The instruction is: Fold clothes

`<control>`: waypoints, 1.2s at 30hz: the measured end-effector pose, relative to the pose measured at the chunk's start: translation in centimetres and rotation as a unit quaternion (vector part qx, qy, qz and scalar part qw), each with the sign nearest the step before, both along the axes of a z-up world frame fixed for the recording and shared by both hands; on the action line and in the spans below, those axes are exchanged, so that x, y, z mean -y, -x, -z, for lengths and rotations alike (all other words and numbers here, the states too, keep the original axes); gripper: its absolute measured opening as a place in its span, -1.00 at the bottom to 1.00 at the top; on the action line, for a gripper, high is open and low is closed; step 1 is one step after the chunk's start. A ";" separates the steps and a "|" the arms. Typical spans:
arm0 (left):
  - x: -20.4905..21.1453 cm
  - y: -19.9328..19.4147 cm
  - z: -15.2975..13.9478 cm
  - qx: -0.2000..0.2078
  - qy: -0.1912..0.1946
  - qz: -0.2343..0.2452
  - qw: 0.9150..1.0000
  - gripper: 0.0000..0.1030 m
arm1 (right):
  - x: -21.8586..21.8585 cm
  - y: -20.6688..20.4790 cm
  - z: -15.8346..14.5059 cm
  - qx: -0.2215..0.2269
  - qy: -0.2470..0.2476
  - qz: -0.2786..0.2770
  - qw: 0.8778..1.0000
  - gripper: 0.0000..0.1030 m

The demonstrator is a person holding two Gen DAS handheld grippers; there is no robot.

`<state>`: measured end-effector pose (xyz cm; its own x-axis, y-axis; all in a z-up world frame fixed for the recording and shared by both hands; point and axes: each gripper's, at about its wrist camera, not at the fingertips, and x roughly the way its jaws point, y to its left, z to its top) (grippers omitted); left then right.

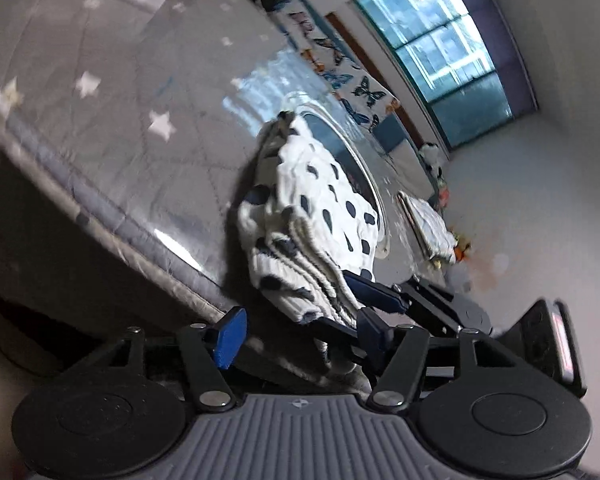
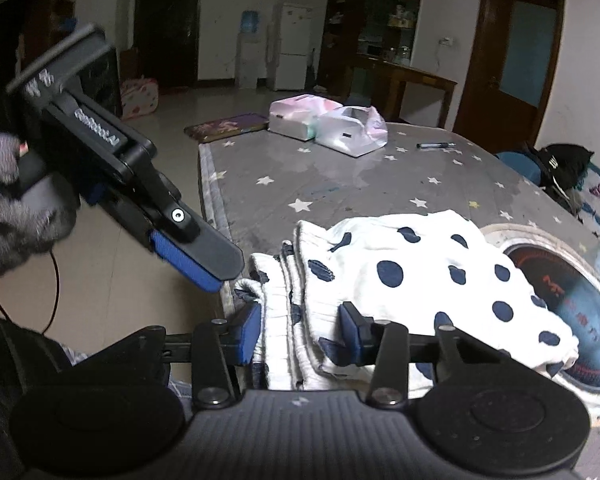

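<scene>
The folded white garment with navy dots [image 2: 400, 280] is lying at the near edge of the grey star-patterned surface [image 2: 340, 184], its far right corner overlapping a round printed disc [image 2: 572, 280]. The right tool [image 2: 298, 334] is straddling the stacked near edge, pads closing around it, though full contact is unclear. The left tool [image 1: 300, 332] is standing released, just left of the garment. A pen [image 2: 436, 145] and 2 wrapped packs [image 2: 328, 126] are sitting far back.

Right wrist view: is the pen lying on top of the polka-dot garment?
No, the pen lies on the bare star-patterned table cover, far behind the polka-dot garment and well apart from it.
</scene>
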<state>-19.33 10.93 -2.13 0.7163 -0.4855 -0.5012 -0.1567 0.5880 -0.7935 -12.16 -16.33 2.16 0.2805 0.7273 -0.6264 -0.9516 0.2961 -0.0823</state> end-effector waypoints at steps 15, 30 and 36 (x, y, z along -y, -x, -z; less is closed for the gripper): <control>1.1 -4.1 1.6 -0.016 0.060 -0.042 0.997 0.27 | -0.2 -1.1 -0.2 -0.016 -0.027 0.029 0.999 -0.20; -0.3 -6.3 1.2 -0.042 0.013 -0.090 0.995 -0.28 | 1.0 -2.9 -2.0 -0.040 -0.064 0.072 0.995 0.00; -2.0 -8.5 -0.1 -0.048 -0.046 -0.082 0.994 -0.28 | 3.3 -7.8 -2.0 -0.040 -0.080 0.176 0.980 0.00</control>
